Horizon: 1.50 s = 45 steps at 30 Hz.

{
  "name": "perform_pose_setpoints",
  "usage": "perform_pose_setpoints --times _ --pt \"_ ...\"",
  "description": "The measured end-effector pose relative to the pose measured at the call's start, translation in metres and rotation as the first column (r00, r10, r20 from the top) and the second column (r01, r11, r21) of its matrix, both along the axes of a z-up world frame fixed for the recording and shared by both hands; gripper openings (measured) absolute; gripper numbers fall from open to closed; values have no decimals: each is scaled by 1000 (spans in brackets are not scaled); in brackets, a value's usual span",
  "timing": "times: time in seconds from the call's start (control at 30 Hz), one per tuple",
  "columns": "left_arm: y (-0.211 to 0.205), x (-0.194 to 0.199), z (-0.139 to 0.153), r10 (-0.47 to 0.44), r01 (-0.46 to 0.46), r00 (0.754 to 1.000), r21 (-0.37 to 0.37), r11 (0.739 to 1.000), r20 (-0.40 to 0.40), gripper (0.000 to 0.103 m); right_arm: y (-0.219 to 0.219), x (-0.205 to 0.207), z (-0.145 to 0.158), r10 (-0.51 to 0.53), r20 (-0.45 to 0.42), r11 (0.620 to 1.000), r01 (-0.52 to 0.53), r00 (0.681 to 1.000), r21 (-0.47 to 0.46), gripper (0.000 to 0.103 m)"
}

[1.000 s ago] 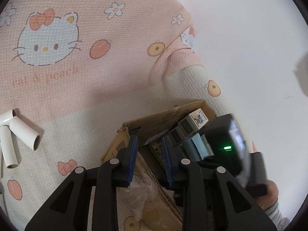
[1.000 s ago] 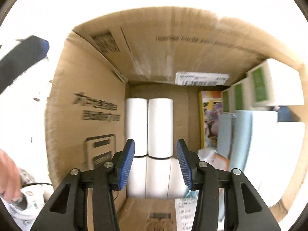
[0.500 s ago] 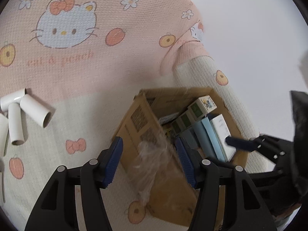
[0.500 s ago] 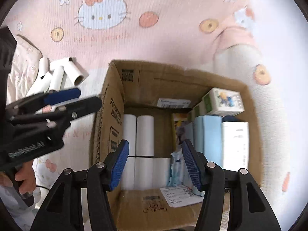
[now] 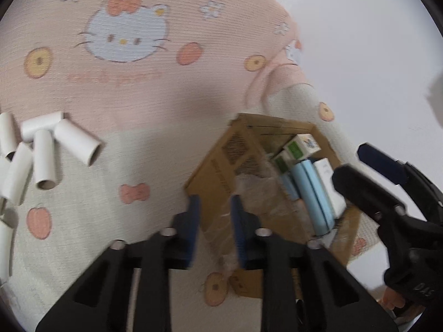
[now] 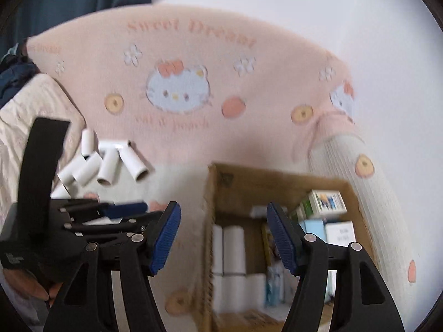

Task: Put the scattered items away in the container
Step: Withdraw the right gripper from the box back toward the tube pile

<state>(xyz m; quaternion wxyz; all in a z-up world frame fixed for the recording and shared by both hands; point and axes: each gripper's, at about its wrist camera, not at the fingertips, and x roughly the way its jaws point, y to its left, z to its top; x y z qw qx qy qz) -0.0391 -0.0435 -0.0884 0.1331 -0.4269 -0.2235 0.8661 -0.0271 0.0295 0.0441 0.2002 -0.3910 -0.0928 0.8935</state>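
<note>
- The white tubes [image 5: 41, 152] lie scattered at the left edge of the left wrist view – smooth, hollow cardboard-like cylinders with open round ends, flat on the cloth. Their long axes fan out: one runs straight up and down the frame, one slants toward the lower right with its open mouth facing that way, one lies nearly across the top of the cluster.
- In the right wrist view the same pile sits at middle left, beside a pale quilted fabric [image 6: 16, 127].
- The cardboard box [image 6: 210, 221] stands open-topped in the lower centre of the right wrist view. It is brown and corrugated, with a printed side wall. Inside, white rolls [image 6: 232, 249] lie side by side with their long axes running up the frame; small green-and-white cartons [image 6: 324, 202] and pale blue packets [image 5: 315, 193] fill its right side.
- The blanket [image 5: 138, 105] under everything is ribbed knit – pink above, cream below – printed with a cat face, peaches and bows.
- The left gripper [image 5: 213, 221] is closing, its blue ribbed pads now only a narrow gap apart, with the box's near wall and crinkled clear tape seen behind the gap; nothing is pinched.
- The right gripper [image 6: 223, 238] is spreading wide and empty, above the box's left wall.
</note>
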Motion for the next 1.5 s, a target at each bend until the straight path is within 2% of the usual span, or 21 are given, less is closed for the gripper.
perform_pose_setpoints --times 0.1,0.23,0.4,0.53,0.67,0.77,0.9,1.0,1.07,1.13,1.2,1.27,1.3,1.4,1.5 --pt "-20 8 -11 30 -31 999 19 999 32 13 -15 -8 -7 47 -22 999 -47 999 6 64" --pt "-51 25 -30 97 -96 992 -10 995 82 11 -30 -23 -28 111 -16 993 -112 994 -31 64" --pt "-95 52 -54 213 -209 965 -40 977 151 11 -39 -40 -56 156 -37 975 -160 987 -157 64" --pt "-131 62 -66 287 -287 940 -28 957 183 11 -42 -55 -79 182 -69 936 -194 981 -292 65" --pt "-157 66 -63 331 -318 931 -108 942 150 11 -46 -69 -97 177 -87 907 -197 980 -373 66" --pt "-175 69 -63 351 -327 925 -169 930 146 11 -55 -83 -114 197 -70 903 -209 978 -376 66" --pt "-204 78 -70 416 -377 895 -226 898 159 11 -71 -96 -132 226 -68 902 -235 972 -362 66" --pt "-219 86 -72 462 -407 873 -291 866 155 11 -84 -103 -143 266 -86 889 -279 960 -363 66" --pt "-227 92 -74 480 -421 865 -307 853 145 11 -95 -109 -150 293 -92 878 -306 952 -369 66" --pt "-235 96 -77 488 -430 859 -298 852 156 12 -104 -115 -157 319 -80 869 -325 945 -373 66" --pt "-245 98 -85 501 -443 845 -281 851 185 18 -113 -121 -166 344 -69 857 -343 936 -385 66" --pt "-257 100 -95 526 -471 820 -256 844 227 36 -119 -127 -176 349 -49 854 -339 936 -394 66" --pt "-263 103 -100 539 -489 807 -237 839 242 38 -121 -129 -181 347 -40 853 -333 937 -402 66" --pt "-277 109 -115 562 -532 782 -181 827 269 39 -126 -133 -197 337 -2 842 -302 942 -446 66" --pt "-283 113 -127 561 -549 773 -131 825 297 39 -130 -132 -210 328 8 823 -282 945 -493 66"
